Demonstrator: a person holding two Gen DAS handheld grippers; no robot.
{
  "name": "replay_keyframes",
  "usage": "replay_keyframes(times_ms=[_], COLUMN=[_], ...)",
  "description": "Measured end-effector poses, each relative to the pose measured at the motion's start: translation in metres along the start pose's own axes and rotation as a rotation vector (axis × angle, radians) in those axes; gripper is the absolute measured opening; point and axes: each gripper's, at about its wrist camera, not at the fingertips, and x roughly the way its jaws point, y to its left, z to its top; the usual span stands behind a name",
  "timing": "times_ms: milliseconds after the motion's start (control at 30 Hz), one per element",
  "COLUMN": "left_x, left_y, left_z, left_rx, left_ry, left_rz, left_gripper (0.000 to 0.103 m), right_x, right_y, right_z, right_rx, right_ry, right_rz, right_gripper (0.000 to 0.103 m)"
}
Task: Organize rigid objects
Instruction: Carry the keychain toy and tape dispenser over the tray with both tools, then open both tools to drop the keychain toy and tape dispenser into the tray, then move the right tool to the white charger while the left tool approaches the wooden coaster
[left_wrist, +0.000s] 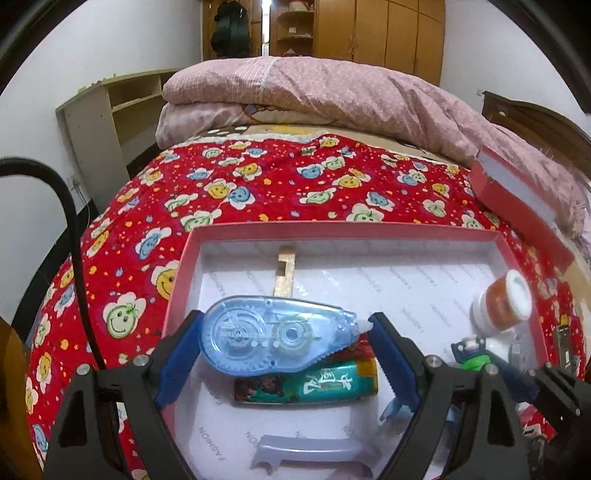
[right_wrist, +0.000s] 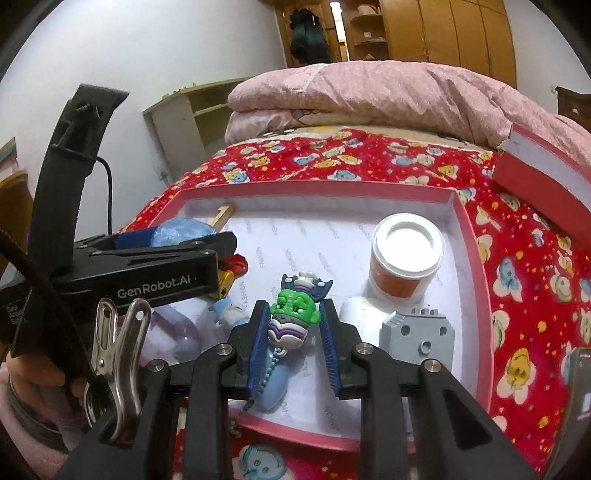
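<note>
A clear blue correction tape dispenser lies lengthwise between the blue pads of my left gripper, which is shut on it just above the pink-rimmed box. In the right wrist view my right gripper is shut on a green toy figure with a bead chain, low over the box's white floor. The same figure shows at the lower right of the left wrist view. The tape peeks out behind the left gripper's black body.
Inside the box lie a green lighter, a wooden piece, a white-lidded orange jar, a grey block and a small blue figure. The box lid rests at right on the red flowered blanket.
</note>
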Motion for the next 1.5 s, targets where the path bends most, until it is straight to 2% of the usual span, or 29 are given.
replay_keyframes(times_ms=[167,467,700,867,1300,1500], left_x=[0.003,-0.001,-0.021,-0.039,-0.087,-0.102], left_y=[0.001,0.000,0.002,0.005,0.006,0.000], left_z=[0.000,0.001,0.004,0.002,-0.030,-0.049], left_rx=[-0.013,-0.005,-0.009,-0.015,-0.008,-0.004], left_ry=[0.024,0.011,-0.024,-0.035,-0.028,-0.013], left_rz=[-0.009,-0.002,0.010,0.005,-0.003,-0.021], left_gripper=[0.091,0.091,0.091,0.091,0.091,0.091], right_x=[0.001,0.000,-0.010,-0.022,-0.068,-0.087], right_y=[0.000,0.000,0.001,0.005,0.009,0.006], right_z=[-0.001,-0.002,0.002,0.003,-0.019,-0.039], right_rx=[0.000,0.011,0.019,0.002,-0.024,-0.046], right_ry=[-0.011,-0.017,-0.040,-0.056,-0.050,-0.029], right_rz=[0.010,0.016,0.015,0.026,0.057,0.024], right_gripper=[0.029,0.032,0.041,0.042,0.043,0.043])
